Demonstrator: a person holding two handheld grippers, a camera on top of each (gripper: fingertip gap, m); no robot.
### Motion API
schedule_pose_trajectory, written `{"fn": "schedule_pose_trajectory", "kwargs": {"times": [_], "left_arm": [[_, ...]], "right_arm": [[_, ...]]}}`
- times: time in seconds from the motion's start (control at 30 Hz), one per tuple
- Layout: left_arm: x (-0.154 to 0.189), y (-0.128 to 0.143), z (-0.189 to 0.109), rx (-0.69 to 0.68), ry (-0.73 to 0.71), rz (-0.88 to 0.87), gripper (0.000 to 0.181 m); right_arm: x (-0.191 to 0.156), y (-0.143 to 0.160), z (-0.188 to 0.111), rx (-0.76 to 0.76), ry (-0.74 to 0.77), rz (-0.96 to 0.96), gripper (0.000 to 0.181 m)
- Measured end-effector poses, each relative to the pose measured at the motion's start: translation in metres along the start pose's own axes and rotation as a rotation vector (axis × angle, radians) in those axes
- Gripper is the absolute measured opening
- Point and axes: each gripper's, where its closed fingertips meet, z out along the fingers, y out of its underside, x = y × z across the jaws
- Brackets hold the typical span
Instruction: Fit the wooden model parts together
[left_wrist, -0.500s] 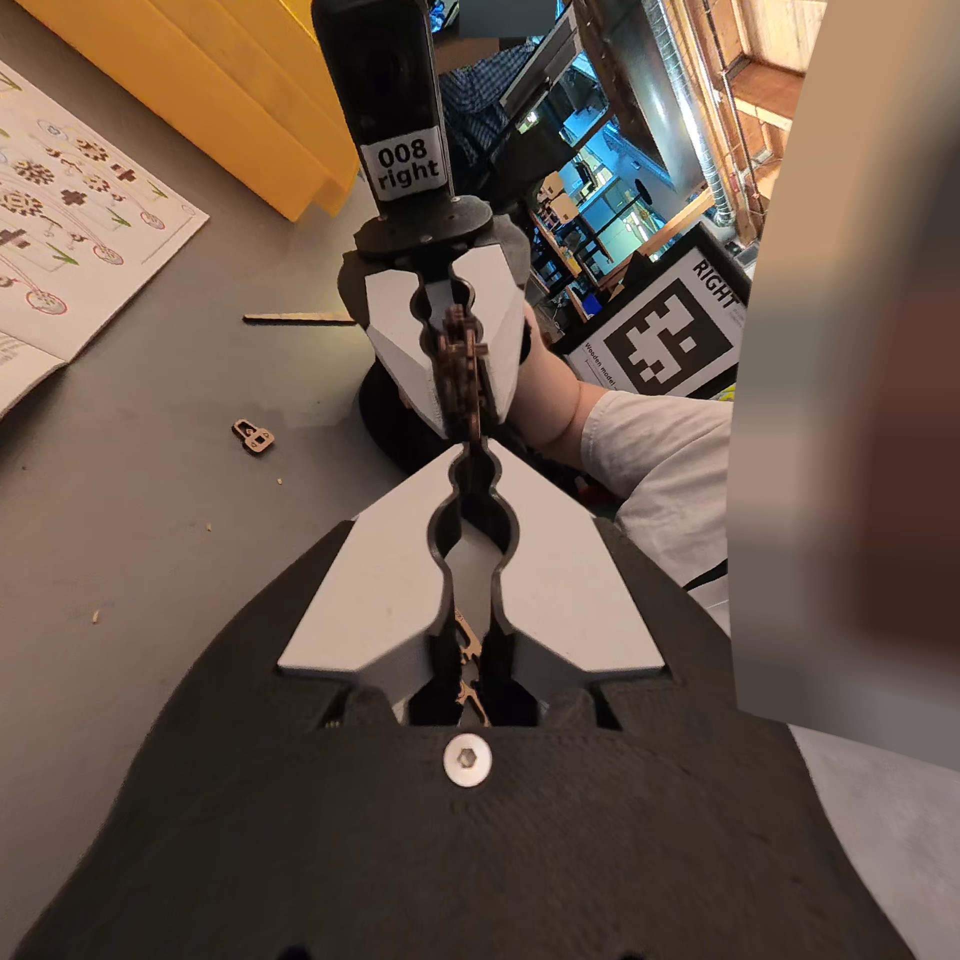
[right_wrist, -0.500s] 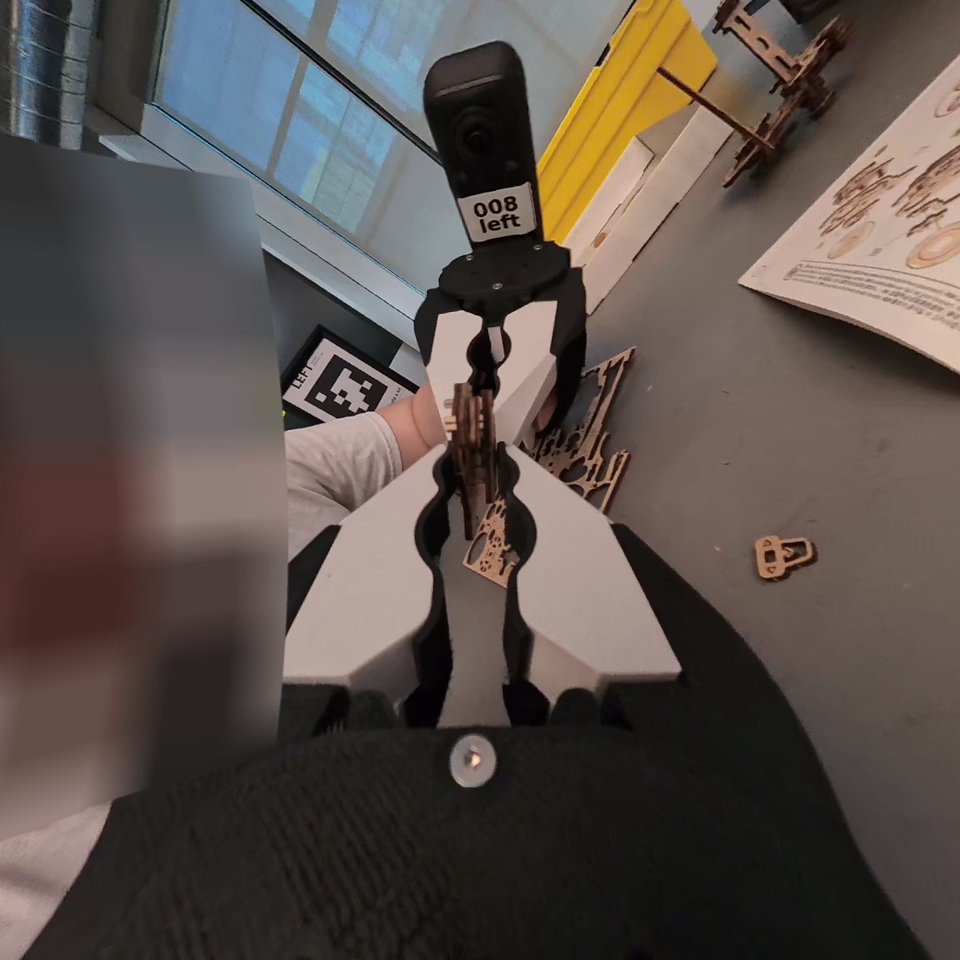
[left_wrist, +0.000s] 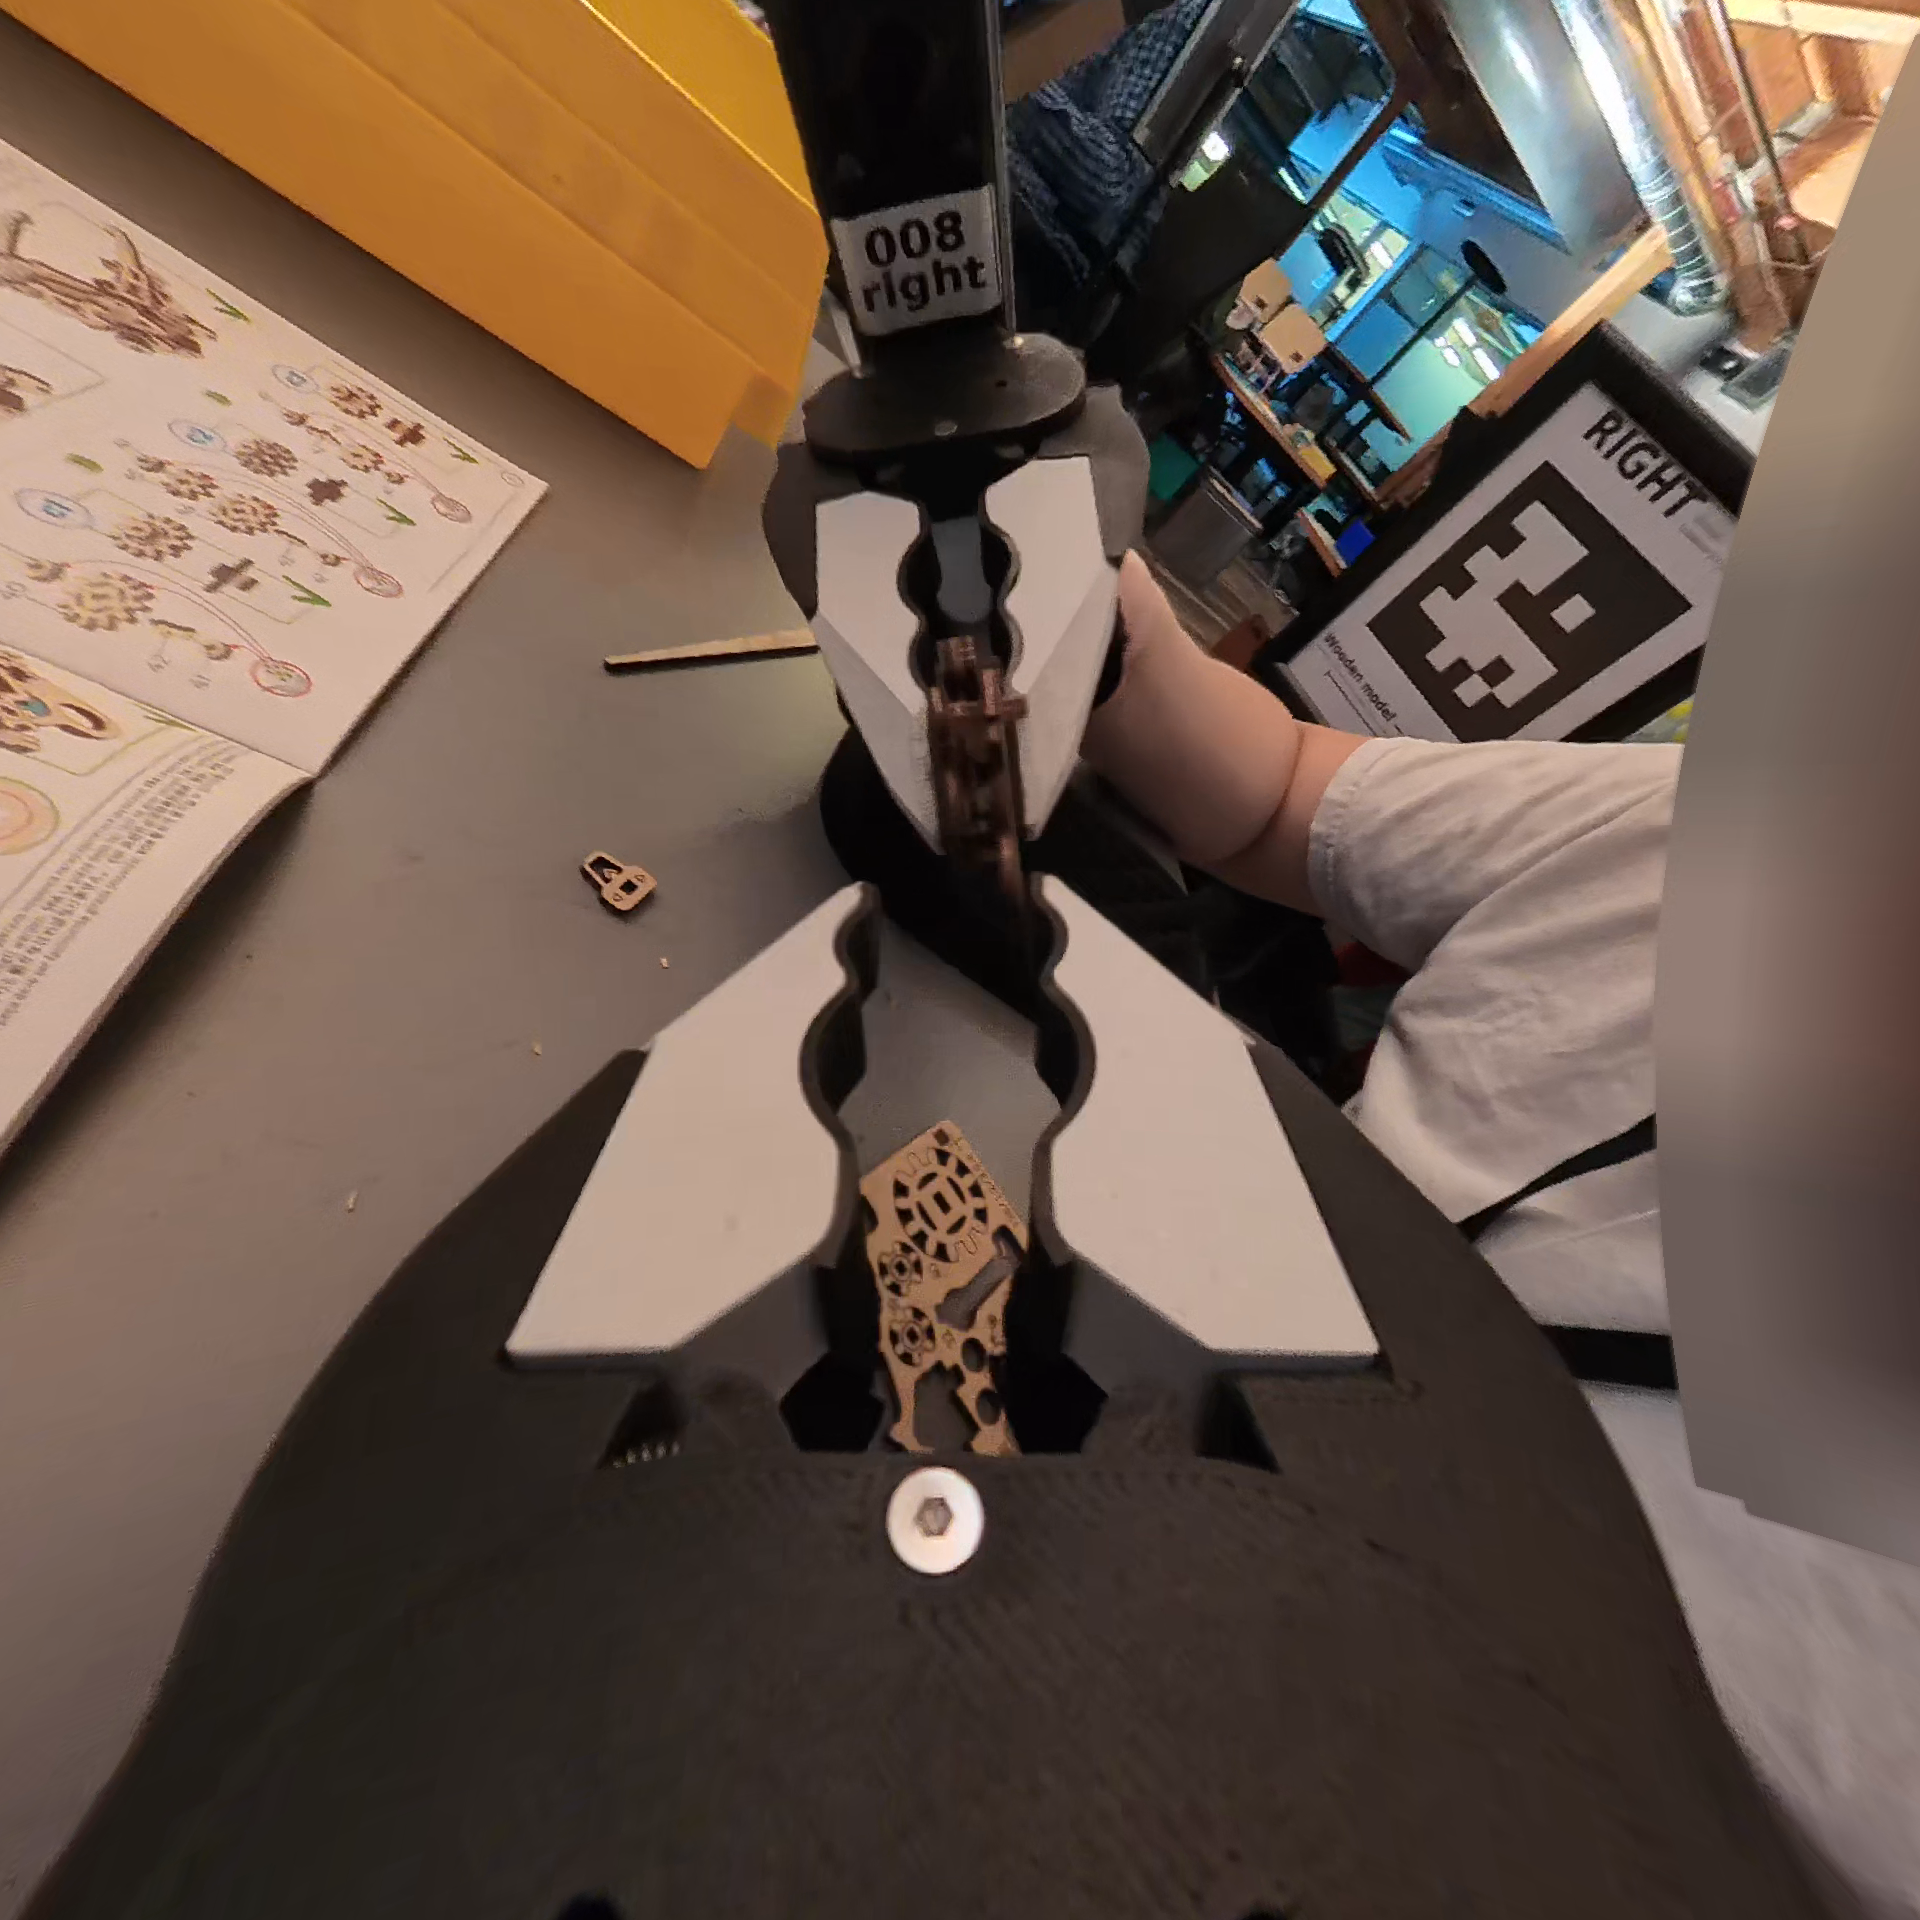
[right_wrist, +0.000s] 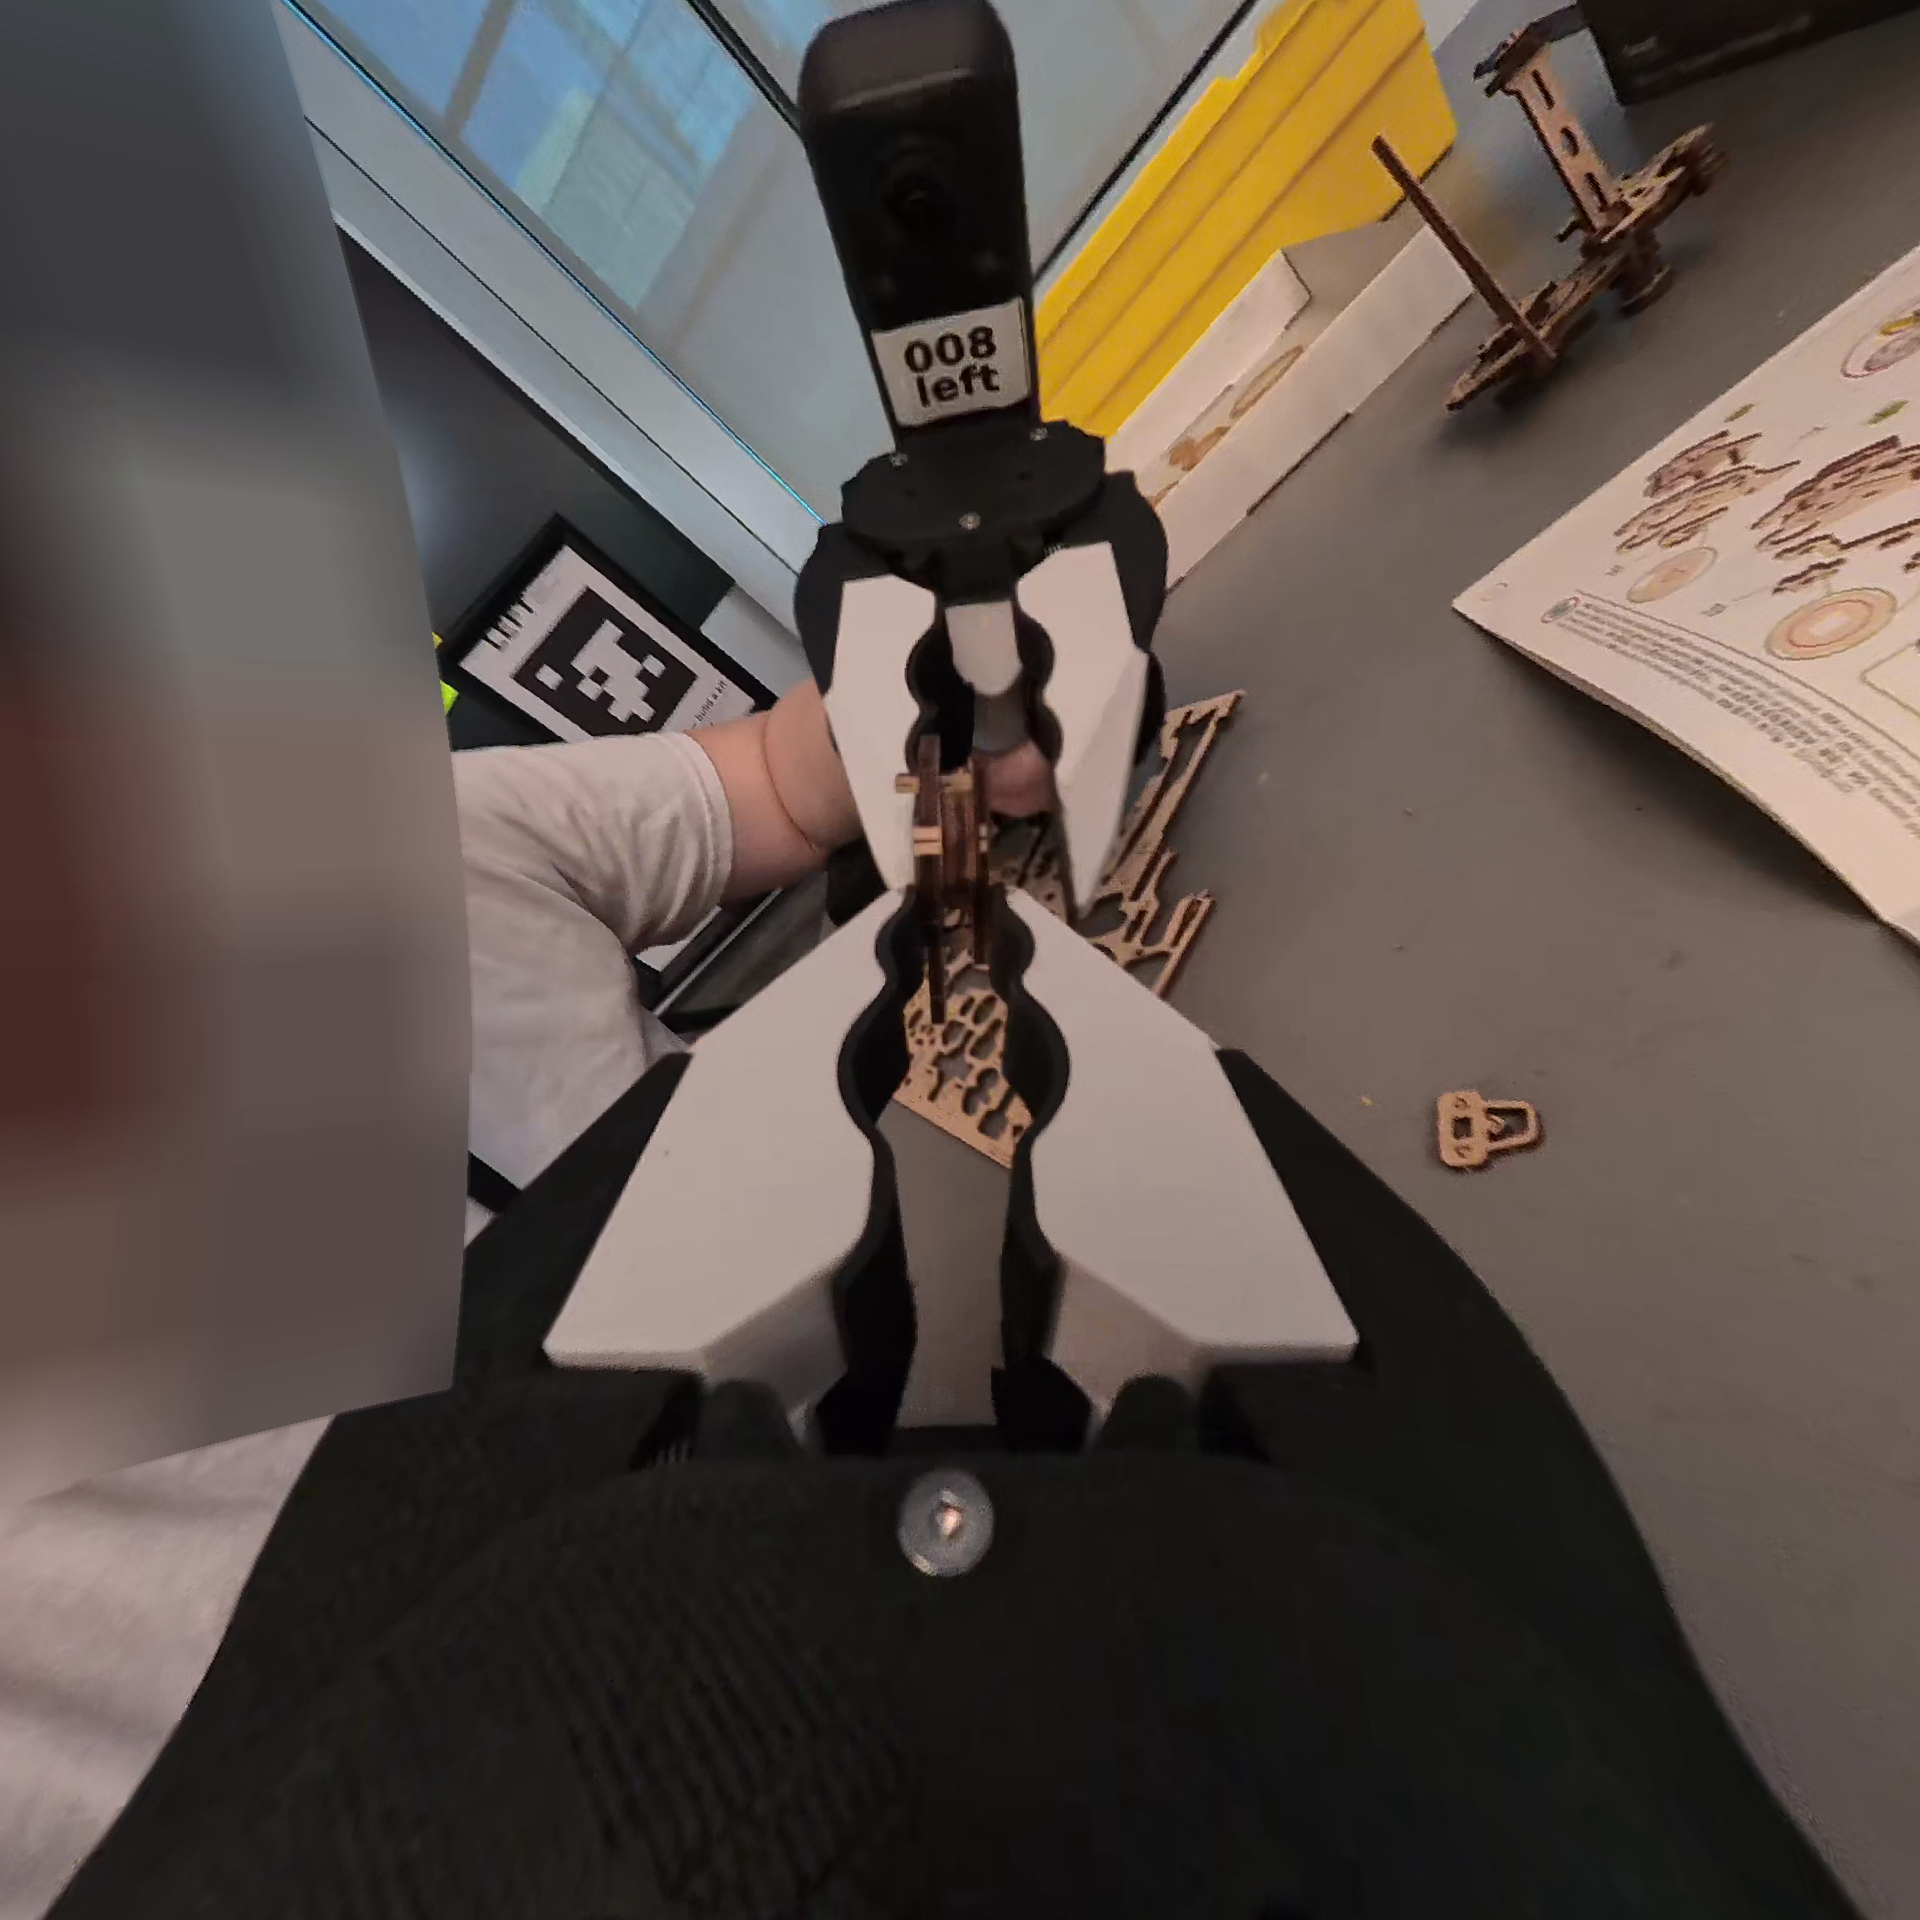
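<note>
A small dark wooden assembly (left_wrist: 971, 748) of a few slotted pieces is held upright between my two grippers, which face each other. My right gripper (left_wrist: 982, 831) is shut on it; in the right wrist view its tips (right_wrist: 961, 914) clamp the assembly (right_wrist: 951, 831) from both sides. My left gripper (left_wrist: 956, 894) is open, its fingers apart just in front of the assembly's lower end and not gripping it. In the right wrist view the left gripper (right_wrist: 982, 888) stands open around the assembly's far side. A laser-cut wooden sheet (left_wrist: 940, 1247) lies on the grey table beneath.
An open instruction booklet (left_wrist: 208, 582) lies to the left, yellow bins (left_wrist: 520, 177) behind it. A small loose wooden piece (left_wrist: 618, 881) and a thin stick (left_wrist: 717, 649) lie on the table. A partly built wooden model (right_wrist: 1558, 239) stands far right. A person's sleeve (left_wrist: 1486, 935) is close by. The grippers are tip to tip, or close to it.
My left gripper has opened: its tips were closed together at the assembly and now stand apart. The right gripper still holds the assembly.
</note>
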Motion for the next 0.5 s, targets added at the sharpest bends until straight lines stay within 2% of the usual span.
{"fn": "schedule_pose_trajectory", "kwargs": {"times": [0.03,0.07,0.1,0.5], "left_arm": [[0.002,0.0,0.001,-0.002,0.002,0.021,0.024],[0.005,0.001,0.002,-0.01,0.015,0.044,0.011],[0.006,0.002,0.002,-0.016,0.006,0.065,0.009],[0.021,-0.003,0.0,-0.007,0.059,0.059,0.009]], "right_arm": [[0.0,0.0,0.002,0.005,0.005,0.002,0.009],[0.002,0.001,0.003,0.002,0.018,-0.006,0.009],[0.002,0.001,0.003,0.002,0.016,-0.008,0.009],[-0.012,-0.001,0.004,0.033,-0.102,0.049,0.009]]}}
